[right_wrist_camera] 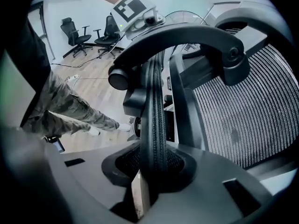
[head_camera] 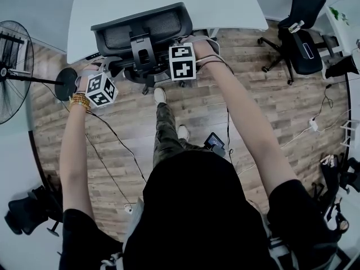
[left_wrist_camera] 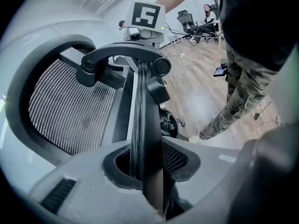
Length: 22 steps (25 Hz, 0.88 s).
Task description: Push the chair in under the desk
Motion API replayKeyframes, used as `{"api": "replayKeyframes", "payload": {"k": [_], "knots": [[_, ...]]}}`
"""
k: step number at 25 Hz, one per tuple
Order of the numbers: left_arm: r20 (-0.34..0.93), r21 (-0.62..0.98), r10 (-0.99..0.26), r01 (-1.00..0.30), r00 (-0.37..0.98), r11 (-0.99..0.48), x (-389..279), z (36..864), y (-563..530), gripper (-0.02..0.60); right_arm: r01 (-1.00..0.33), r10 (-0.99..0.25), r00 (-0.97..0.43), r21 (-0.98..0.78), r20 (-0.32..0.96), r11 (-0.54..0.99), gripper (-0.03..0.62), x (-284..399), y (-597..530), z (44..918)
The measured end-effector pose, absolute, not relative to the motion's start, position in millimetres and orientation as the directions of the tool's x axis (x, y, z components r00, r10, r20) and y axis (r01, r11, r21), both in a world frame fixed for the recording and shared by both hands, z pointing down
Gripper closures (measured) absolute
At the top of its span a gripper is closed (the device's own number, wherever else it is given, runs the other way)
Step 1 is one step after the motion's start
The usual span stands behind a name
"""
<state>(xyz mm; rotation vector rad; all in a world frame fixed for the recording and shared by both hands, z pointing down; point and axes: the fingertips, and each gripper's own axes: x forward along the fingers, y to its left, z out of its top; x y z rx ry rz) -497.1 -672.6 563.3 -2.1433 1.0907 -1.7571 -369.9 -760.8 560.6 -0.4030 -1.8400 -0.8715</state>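
Locked onto the office chair point(head_camera: 143, 30), parked right at the desk point(head_camera: 225, 4)

Pinching the black backrest rim point(left_wrist_camera: 140, 101) with the left gripper point(left_wrist_camera: 147, 171) on one side, biting the same rim with the right gripper point(right_wrist_camera: 152, 167) on the other, both claws closed tight on it. Got the mesh chair sitting at the white desk's near edge, backrest turned away from the desk. Also spotted a floor fan point(head_camera: 11, 72) left of the desk and a second black chair point(head_camera: 304, 32) off its right corner.
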Motion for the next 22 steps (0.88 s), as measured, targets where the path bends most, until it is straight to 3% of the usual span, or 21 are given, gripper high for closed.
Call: {"api": "replayKeyframes", "payload": {"k": [22], "knots": [[0.786, -0.549, -0.617, -0.502, -0.039, -0.668, -501, 567, -737, 0.469, 0.691, -0.084, -0.478, 0.433, 0.874, 0.579, 0.513, -385, -839, 560]]}}
